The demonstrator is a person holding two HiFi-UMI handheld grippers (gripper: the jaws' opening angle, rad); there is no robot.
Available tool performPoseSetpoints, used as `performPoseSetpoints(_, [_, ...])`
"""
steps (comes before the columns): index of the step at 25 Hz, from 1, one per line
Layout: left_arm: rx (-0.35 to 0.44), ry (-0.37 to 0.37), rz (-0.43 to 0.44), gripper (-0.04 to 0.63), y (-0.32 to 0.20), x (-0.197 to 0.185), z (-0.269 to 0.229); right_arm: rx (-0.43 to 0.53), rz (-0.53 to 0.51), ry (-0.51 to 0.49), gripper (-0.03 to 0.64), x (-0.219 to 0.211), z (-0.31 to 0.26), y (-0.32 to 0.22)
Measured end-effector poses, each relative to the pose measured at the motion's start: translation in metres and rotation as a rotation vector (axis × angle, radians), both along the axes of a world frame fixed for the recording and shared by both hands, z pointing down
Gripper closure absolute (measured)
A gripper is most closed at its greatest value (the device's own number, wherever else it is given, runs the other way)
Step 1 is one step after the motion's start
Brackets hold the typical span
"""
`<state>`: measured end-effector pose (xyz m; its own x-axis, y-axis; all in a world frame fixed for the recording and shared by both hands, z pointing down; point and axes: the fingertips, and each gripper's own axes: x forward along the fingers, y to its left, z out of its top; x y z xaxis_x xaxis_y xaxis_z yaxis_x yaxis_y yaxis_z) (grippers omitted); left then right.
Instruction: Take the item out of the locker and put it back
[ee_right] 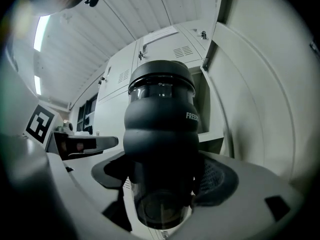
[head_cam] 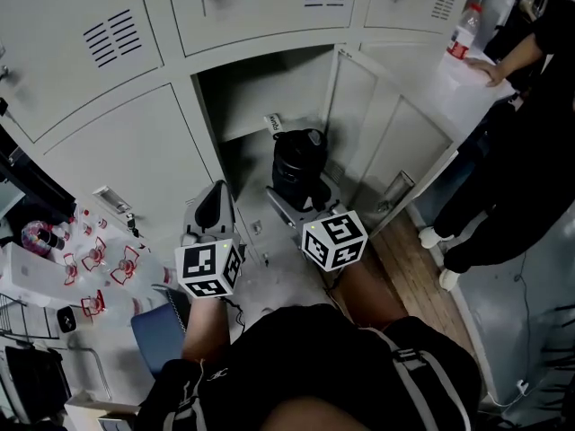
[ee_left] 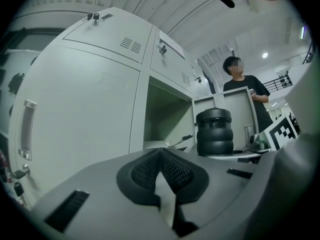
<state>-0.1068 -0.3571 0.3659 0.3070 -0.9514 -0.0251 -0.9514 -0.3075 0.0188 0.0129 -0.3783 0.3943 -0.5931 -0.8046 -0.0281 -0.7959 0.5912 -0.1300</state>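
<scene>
Jaws on the left gripper (head_cam: 217,192) are fully shut, their two black ribbed pads (ee_left: 176,173) pressed together with nothing between them. It hovers low in front of a closed pale grey locker door (head_cam: 135,164), and its one marker cube (head_cam: 209,269) sits above the person's left forearm, which reaches forward from the bottom of the head view. Just to its right stands the one open locker compartment (head_cam: 260,92) in the bank of grey metal lockers. A single black ribbed plastic bottle with a wide black lid (head_cam: 299,162) stands upright at the mouth of that compartment. The right gripper (head_cam: 302,197) holds it low on the body: its jaws are spread about as wide as the bottle and clamp it from both sides, one pad (ee_right: 220,182) on each flank. The right forearm comes in beside the left, under the second marker cube (head_cam: 334,239). Further right the compartment's grey door (head_cam: 395,142) hangs wide open. One other person in dark clothes (head_cam: 530,142) stands beyond it with a hand (head_cam: 490,68) on its edge.
</scene>
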Motion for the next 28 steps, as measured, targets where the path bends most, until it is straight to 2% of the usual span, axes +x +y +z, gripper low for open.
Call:
performPoseSetpoints(13, [0.003,-0.005,0.029,0.584,0.002,0.014,-0.001,-0.006,0.038,0.018,0.221,0.015,0.006,0.007])
performPoseSetpoints(20, [0.005,0.000,0.021,0.584,0.004,0.008,-0.002,0.018,0.024,0.004,0.221,0.009,-0.013,0.001])
performPoseSetpoints(22, [0.006,0.003,0.017,0.584,0.004,0.006,-0.003,0.005,-0.002,-0.038,0.221,0.004,-0.022,-0.005])
performPoseSetpoints(26, [0.013,0.003,0.012,0.584,0.005,0.003,-0.005,-0.068,-0.083,-0.215,0.221,-0.007,-0.046,-0.022])
performPoseSetpoints(28, [0.017,0.002,0.006,0.584,0.005,0.000,-0.006,-0.087,-0.100,-0.274,0.221,-0.011,-0.056,-0.033])
